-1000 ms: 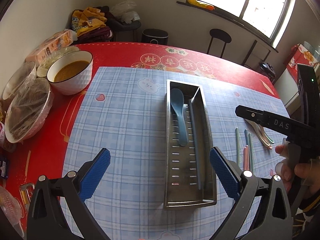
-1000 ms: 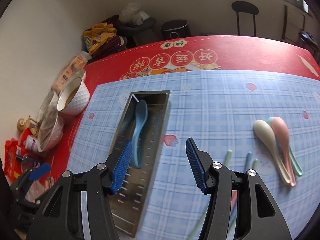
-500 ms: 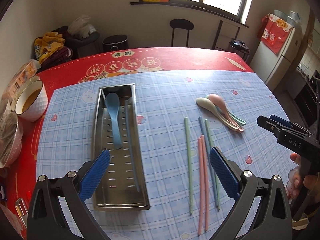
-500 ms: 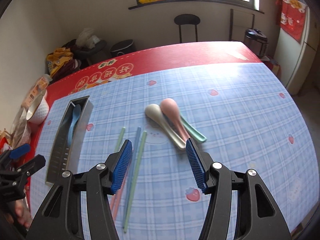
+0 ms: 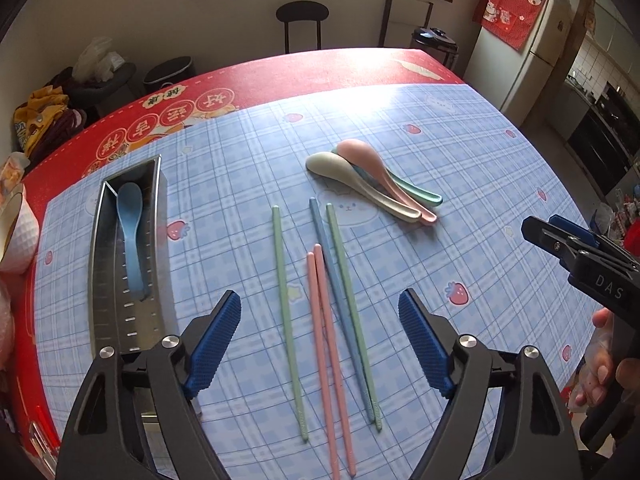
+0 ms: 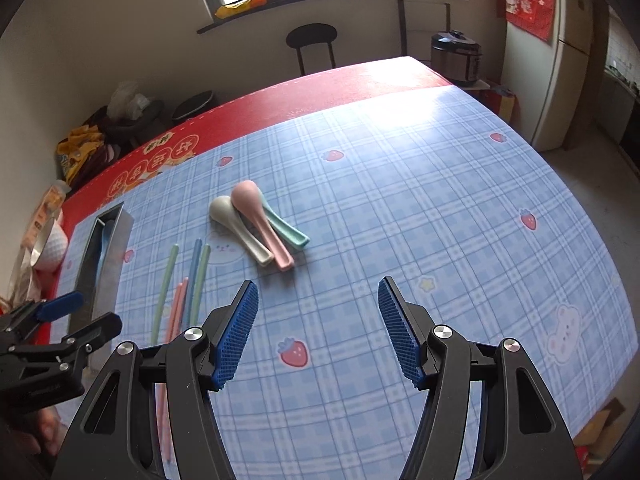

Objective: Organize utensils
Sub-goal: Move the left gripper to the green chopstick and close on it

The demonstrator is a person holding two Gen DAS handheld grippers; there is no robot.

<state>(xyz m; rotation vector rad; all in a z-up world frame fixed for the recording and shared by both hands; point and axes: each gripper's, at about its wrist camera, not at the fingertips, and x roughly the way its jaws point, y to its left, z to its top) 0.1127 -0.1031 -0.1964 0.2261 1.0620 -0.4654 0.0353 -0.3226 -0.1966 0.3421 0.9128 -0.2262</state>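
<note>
Several pastel chopsticks (image 5: 320, 312) lie side by side on the blue checked cloth, right under my left gripper (image 5: 320, 340). Its jaws are closing, with the chopsticks below them and nothing pinched. A steel utensil tray (image 5: 160, 240) to the left holds a blue spoon (image 5: 132, 232) and a blue chopstick. Three spoons, cream (image 6: 236, 226), pink (image 6: 260, 228) and green (image 6: 288, 234), lie stacked beyond my right gripper (image 6: 318, 328), which hangs open and empty above bare cloth. The chopsticks (image 6: 200, 272) show at its left.
A white bowl (image 5: 14, 236) and wrapped dishes crowd the table's left edge. Red tablecloth (image 5: 320, 68) borders the far side. Beyond it stand a stool (image 6: 314, 46), a rice cooker (image 6: 456, 56) and a fridge (image 5: 524, 44). A person's hand (image 5: 600, 364) holds the right tool.
Both grippers swept right, away from the tray; the left now hangs over the chopsticks with narrower jaws. The right reached the spoons and its jaws widened a little.
</note>
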